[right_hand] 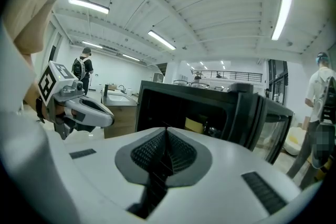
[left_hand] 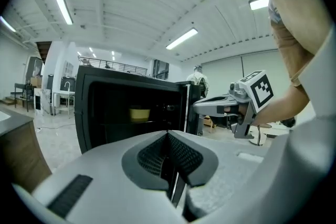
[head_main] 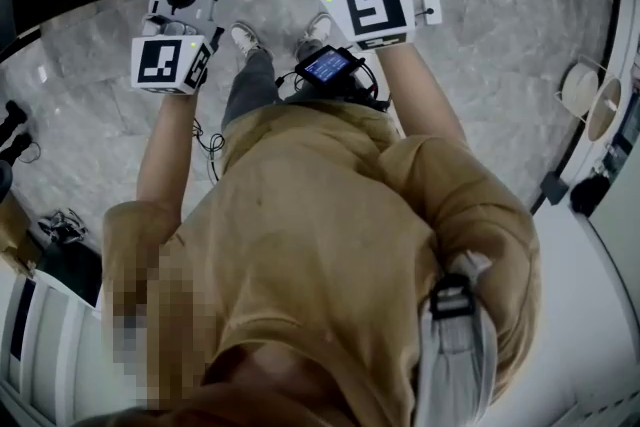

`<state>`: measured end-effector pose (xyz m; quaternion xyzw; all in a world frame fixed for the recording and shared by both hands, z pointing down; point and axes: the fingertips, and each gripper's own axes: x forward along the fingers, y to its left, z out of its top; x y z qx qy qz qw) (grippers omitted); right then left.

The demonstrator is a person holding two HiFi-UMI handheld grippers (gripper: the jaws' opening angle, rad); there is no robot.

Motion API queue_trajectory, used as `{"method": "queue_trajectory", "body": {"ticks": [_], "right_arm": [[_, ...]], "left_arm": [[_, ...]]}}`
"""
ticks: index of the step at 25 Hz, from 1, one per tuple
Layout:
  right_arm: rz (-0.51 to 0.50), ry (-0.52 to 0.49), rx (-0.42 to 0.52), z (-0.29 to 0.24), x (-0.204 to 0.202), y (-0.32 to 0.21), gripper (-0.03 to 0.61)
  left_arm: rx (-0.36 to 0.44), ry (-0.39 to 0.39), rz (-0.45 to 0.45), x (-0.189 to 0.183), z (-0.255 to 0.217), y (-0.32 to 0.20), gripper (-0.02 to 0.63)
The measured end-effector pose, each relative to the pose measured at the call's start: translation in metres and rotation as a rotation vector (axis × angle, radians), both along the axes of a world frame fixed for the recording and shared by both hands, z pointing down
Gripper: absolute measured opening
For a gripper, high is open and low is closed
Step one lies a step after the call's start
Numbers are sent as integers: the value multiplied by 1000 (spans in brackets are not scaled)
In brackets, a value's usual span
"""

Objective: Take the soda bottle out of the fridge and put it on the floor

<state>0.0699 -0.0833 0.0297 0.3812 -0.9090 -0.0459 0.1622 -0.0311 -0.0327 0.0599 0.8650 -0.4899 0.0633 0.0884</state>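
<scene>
One black fridge (left_hand: 82, 113) stands ahead of both grippers on the pale marbled floor (head_main: 500, 45), its door (right_hand: 273, 123) swung open to the right so the dark inside is in view. On a shelf deep inside sits a small yellow thing (left_hand: 139, 113), with a dark rounded item just right of it in the right gripper view. Both are too small and dim to tell whether either is the soda bottle, and no bottle can be made out with certainty elsewhere. The person, in a tan shirt (head_main: 320, 245), holds the two grippers out side by side at about the same height, well short of the fridge. The left gripper (left_hand: 168, 136) has its ribbed pads pressed together with nothing between them. The right gripper (right_hand: 167, 131) is likewise closed and empty, its jaws meeting in a thin line. To the left of the fridge, farther off, stands a wooden counter (right_hand: 118, 98), and a person with a backpack (right_hand: 83, 68) stands beyond it. A small lit screen (head_main: 325, 65) hangs at the holder's waist.
</scene>
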Motion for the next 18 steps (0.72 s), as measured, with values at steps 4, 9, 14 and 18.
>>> {"method": "queue_trajectory", "body": {"ticks": [4,9,14,18], "right_arm": [[13,-30,43,-38,-2,-3,2],[39,-45,97,-70,0,-11,2],[66,-59,158,-103,9,-13,2],[86,-78,193,-118,15,-11,2]], "left_arm": [[58,-1,-4,-13,-38,-3,2],[92,6,-42,-40,-71,-6,2],[147,5,-46,-57,-104,-6,3],[188,3,-75,-74,-126,-2,3]]}}
